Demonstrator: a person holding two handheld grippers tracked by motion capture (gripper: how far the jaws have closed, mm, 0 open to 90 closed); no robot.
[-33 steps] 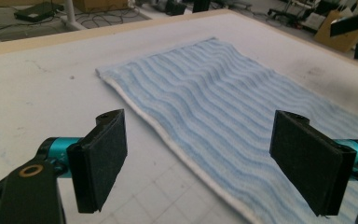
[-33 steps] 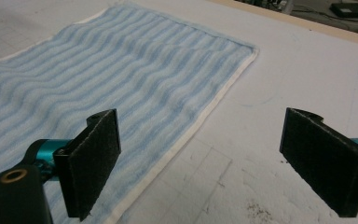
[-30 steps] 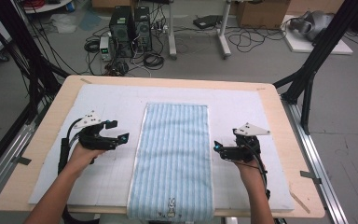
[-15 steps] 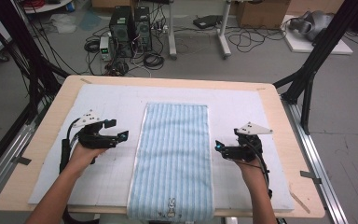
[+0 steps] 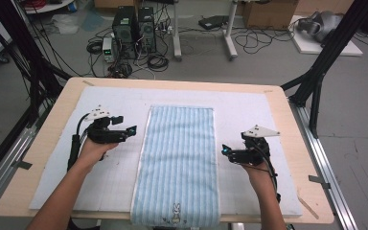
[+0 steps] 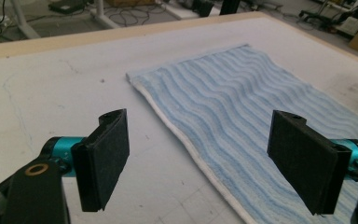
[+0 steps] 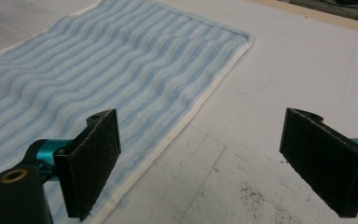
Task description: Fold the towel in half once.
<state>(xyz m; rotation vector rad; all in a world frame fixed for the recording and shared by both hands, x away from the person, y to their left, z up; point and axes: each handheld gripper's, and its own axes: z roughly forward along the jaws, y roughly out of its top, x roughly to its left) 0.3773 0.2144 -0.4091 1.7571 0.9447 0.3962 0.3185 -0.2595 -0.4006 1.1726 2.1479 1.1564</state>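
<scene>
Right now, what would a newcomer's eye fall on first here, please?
The blue striped towel lies flat down the middle of the white mat, its near end hanging over the table edge. An open gripper flanks each long side: left gripper, right gripper, neither touching it.

Left claw [image 5: 130, 130] has shifted slightly toward the left long edge of the blue striped towel [image 5: 179, 163] since 1.0 s ago; its tips now sit just beside that edge, jaws wide apart. Right claw [image 5: 226, 150] has crept slightly inward as well, tips at the towel's right edge, jaws also spread. Shifts are small in both cases.
</scene>
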